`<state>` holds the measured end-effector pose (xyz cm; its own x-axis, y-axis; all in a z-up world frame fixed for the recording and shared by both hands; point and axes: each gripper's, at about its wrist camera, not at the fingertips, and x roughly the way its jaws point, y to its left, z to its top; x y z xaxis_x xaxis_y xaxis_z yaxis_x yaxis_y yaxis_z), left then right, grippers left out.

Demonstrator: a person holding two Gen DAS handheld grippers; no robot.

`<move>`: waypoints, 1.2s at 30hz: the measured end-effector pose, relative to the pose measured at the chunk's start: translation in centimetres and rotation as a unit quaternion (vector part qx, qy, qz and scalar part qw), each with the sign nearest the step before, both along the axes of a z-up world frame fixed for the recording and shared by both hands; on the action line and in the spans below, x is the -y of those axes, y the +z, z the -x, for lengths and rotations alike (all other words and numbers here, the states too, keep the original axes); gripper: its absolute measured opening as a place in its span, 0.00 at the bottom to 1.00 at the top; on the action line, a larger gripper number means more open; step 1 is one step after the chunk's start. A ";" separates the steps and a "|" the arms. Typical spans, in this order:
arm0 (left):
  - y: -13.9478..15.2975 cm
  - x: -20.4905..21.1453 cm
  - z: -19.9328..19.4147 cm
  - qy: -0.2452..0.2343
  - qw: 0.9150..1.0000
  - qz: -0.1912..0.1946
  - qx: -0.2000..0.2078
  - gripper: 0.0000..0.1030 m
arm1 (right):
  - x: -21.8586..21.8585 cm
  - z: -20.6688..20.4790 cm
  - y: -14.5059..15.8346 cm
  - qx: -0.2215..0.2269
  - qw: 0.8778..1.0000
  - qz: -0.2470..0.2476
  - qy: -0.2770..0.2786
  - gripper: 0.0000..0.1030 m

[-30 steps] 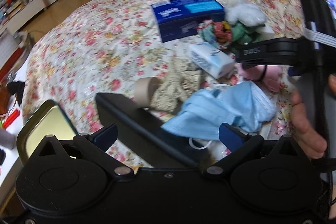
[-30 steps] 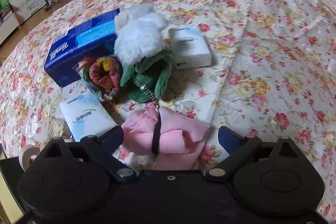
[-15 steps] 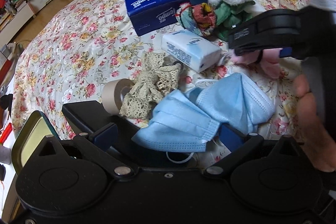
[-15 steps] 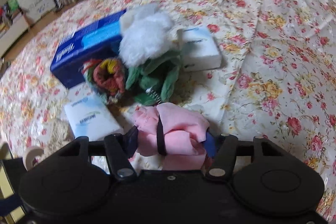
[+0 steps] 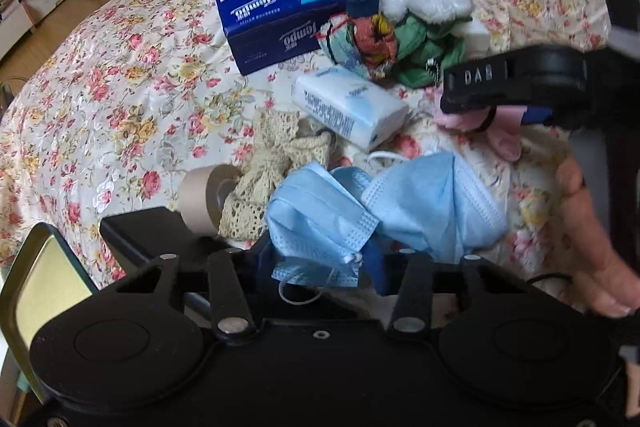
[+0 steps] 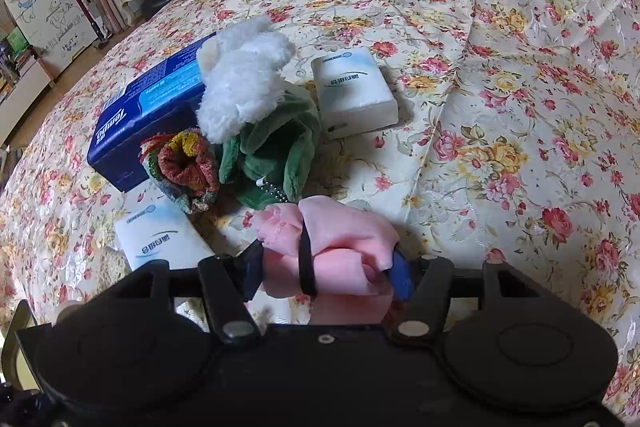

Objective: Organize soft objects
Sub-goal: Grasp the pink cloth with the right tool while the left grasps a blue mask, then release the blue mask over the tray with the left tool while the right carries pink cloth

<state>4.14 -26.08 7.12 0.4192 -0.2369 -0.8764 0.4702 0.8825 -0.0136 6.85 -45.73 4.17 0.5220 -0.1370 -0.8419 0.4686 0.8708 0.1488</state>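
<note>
Both grippers have closed since a second ago, when their blue pads stood wide apart: the left gripper (image 5: 320,259) now pinches the lower edge of the blue face masks (image 5: 384,207), and the right gripper (image 6: 326,269) is clamped on the pink cloth bundle (image 6: 332,247), which a black band girds around its middle.

Across nearly the whole of both views spreads the floral bedspread (image 6: 500,67), on which everything lies. Largest of the things on it is the dark blue tissue box (image 5: 292,15), upper centre of the left view, lying flat and shut. Just right of it sits the white and green plush toy (image 6: 256,107), touching the box, with a multicoloured knitted piece (image 6: 186,163) pressed against its lower left side. The masks form a crumpled heap at lower centre of the left view, one ear loop hanging down over the gripper. Two white tissue packs lie apart: one (image 6: 354,91) right of the plush toy, the other (image 5: 348,107) below the knitted piece. A cream lace piece (image 5: 272,167) touches the masks on their left, and a tan tape roll (image 5: 204,195) stands on edge against the lace. At the lower left edge of the left view a dark-rimmed tin (image 5: 24,267) shows a bare yellowish inside; what else it contains cannot be made out.
</note>
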 end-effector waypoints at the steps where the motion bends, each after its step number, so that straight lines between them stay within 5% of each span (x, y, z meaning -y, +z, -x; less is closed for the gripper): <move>1: 0.3 -0.1 -0.1 0.000 1.000 0.005 0.002 0.41 | 0.1 0.1 0.0 0.002 1.000 -0.001 -0.002 0.58; 12: 3.8 -2.5 -0.8 0.024 0.998 0.042 0.028 0.35 | 0.1 0.2 0.1 0.012 1.000 0.008 -0.010 0.58; 20: 6.0 -8.4 -1.0 0.104 0.993 0.041 0.048 0.35 | -0.1 0.2 -0.1 0.009 1.000 0.015 -0.013 0.58; 36: -0.4 -24.7 -0.8 0.304 0.953 -0.004 -0.006 0.35 | -3.9 0.9 2.2 0.049 0.995 0.080 0.036 0.58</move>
